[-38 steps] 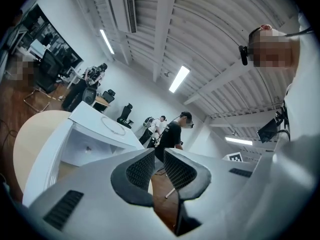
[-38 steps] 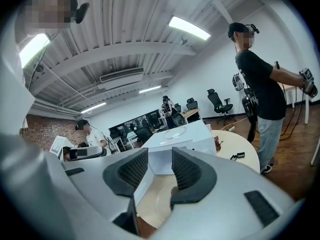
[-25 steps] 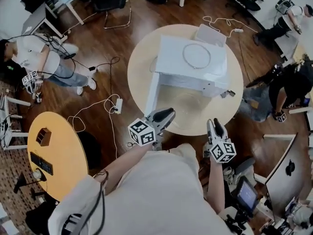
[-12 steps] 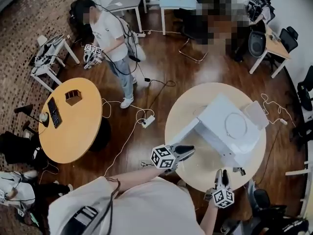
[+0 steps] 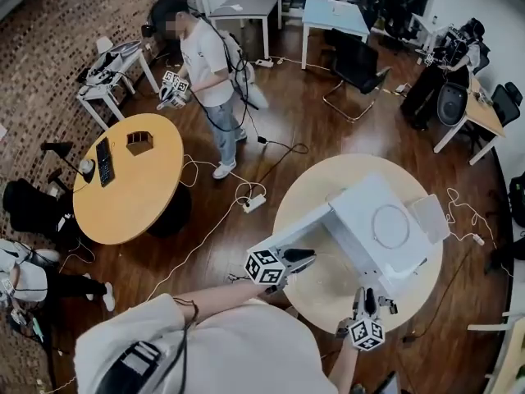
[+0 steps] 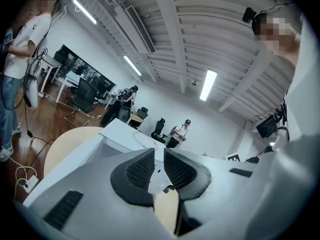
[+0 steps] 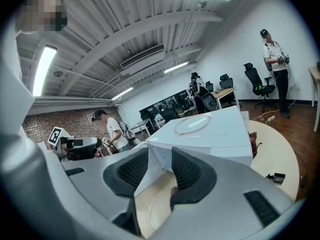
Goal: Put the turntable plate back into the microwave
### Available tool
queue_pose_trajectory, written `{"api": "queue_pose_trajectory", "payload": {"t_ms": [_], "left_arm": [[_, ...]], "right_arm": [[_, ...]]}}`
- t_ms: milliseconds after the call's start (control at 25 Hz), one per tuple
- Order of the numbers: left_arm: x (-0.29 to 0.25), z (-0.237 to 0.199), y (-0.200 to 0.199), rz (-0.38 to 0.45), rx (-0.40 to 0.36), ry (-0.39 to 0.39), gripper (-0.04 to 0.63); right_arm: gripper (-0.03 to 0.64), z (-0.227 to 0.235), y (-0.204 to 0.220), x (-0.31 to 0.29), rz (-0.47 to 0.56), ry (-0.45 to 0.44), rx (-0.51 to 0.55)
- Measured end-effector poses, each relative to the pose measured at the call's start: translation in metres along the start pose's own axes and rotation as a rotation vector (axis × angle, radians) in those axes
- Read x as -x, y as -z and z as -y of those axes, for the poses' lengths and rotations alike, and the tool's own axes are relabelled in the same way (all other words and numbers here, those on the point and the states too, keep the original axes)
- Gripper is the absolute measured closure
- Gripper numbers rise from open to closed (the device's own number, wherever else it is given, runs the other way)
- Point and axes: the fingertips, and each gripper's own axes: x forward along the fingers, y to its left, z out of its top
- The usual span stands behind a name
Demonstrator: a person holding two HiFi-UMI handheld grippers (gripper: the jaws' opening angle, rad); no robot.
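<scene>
A white microwave (image 5: 369,220) stands on a round beige table (image 5: 320,290), its door (image 5: 291,230) swung open to the left. A clear round turntable plate (image 5: 392,226) lies on the microwave's top, also seen in the right gripper view (image 7: 192,124). A second faint round outline (image 7: 155,211) shows on the table below the right jaws. My left gripper (image 5: 297,258) hangs over the table's near edge by the open door, its jaws a narrow gap apart and empty. My right gripper (image 5: 366,300) is at the near right, open, with nothing between its pads.
A white flat device (image 5: 431,217) lies behind the microwave. A small dark part (image 5: 385,304) sits on the table by its front corner. A power strip (image 5: 254,202) and cables cross the floor. A second round table (image 5: 127,187) stands left, a person (image 5: 209,64) behind it.
The head view has swung round: the table with the microwave went from top centre to the right. The right gripper dropped lower in the picture. Both stay at the table's near edge, jaws unchanged.
</scene>
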Motion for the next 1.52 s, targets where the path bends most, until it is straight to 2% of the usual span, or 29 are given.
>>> {"api": "queue_pose_trajectory", "payload": {"t_ms": [160, 920, 1160, 1520], "left_arm": [[-0.001, 0.005, 0.004, 0.005, -0.005, -0.029, 0.555], [0.024, 0.014, 0.018, 0.043, -0.008, -0.145, 0.555], [0.019, 0.01, 0.015, 0.029, -0.009, -0.119, 0.555], [0.012, -0.003, -0.007, -0.014, -0.055, -0.014, 0.554]], "right_arm": [[0.485, 0.007, 0.004, 0.0, -0.013, -0.038, -0.014], [0.485, 0.013, 0.011, 0.008, -0.018, -0.1, -0.013], [0.485, 0.017, 0.002, 0.007, -0.006, -0.07, 0.001], [0.485, 0.018, 0.0, 0.0, 0.035, 0.036, -0.018]]}}
